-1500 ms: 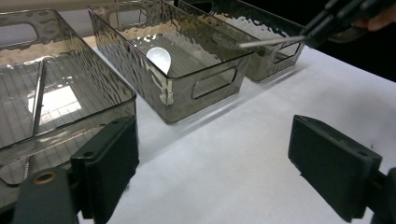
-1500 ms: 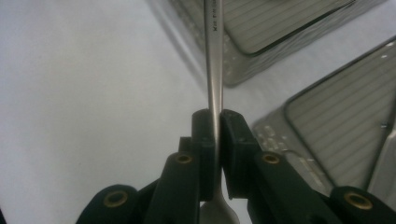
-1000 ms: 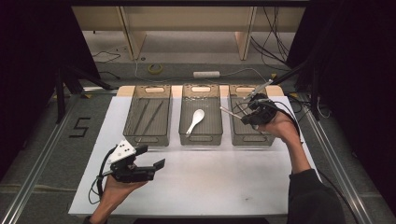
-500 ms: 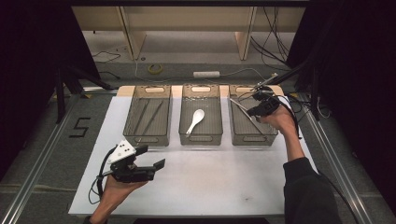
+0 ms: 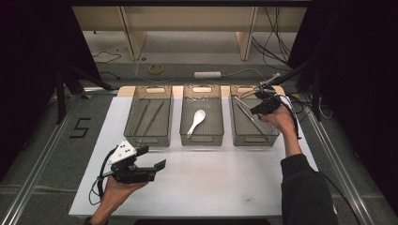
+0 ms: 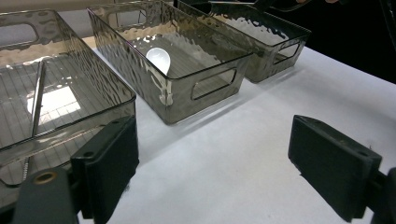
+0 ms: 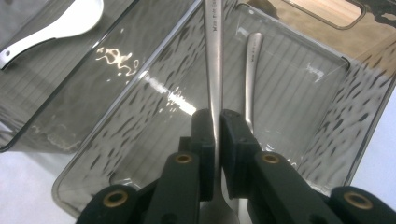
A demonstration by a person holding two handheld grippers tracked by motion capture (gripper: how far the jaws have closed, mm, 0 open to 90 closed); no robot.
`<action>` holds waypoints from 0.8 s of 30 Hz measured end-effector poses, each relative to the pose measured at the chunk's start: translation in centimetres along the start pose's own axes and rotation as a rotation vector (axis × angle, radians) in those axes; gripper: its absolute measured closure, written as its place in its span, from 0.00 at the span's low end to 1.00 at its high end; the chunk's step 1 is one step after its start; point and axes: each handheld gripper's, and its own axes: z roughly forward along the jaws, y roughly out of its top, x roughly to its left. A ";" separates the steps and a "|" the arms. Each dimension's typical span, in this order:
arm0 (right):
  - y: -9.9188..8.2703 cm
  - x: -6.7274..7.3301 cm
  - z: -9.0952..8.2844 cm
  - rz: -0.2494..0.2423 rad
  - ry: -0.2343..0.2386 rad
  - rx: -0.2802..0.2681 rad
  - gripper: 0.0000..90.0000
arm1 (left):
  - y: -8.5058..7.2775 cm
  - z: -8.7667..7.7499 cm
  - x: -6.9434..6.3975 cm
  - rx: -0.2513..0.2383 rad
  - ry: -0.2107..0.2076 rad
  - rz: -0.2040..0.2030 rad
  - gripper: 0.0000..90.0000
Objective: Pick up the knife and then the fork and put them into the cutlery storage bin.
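Jaws of the right gripper (image 7: 215, 122) clamp a metal spoon (image 7: 214, 51); left gripper (image 6: 212, 172) jaws stand wide.

My left tool (image 5: 150, 158) rests low near me, jaws wide apart; my right tool (image 7: 217, 122), arm outstretched, is clamped tight.

black "5" on floor mat (image 5: 80, 127)

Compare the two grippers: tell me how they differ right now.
The right gripper is shut on a metal utensil; the left gripper stands wide open with nothing between its jaws. The right gripper hangs over the right bin, while the left gripper sits low over the white table, near the front edge. Both have black jaws.
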 end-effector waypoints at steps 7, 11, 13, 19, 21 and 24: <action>0.2 0.0 0.5 0.016 -0.008 0.006 0.95 | 0.0 0.0 0.0 0.000 0.000 -0.002 0.17; 0.2 0.0 1.0 0.023 -0.018 0.017 0.94 | 0.0 0.0 0.0 -0.001 -0.001 -0.003 0.17; 0.2 0.0 1.1 0.029 -0.021 0.015 0.94 | 0.0 0.0 0.0 0.000 -0.002 -0.001 0.17; 0.0 0.1 1.7 0.038 -0.020 0.019 0.94 | 0.0 -0.1 0.0 0.000 -0.001 -0.001 0.17; -0.1 0.2 1.9 0.039 -0.019 0.016 0.94 | 0.0 -0.1 0.0 0.000 -0.002 -0.001 0.17; -0.3 0.2 2.2 0.048 -0.017 0.018 0.94 | 0.0 -0.1 0.0 -0.001 -0.002 -0.001 0.17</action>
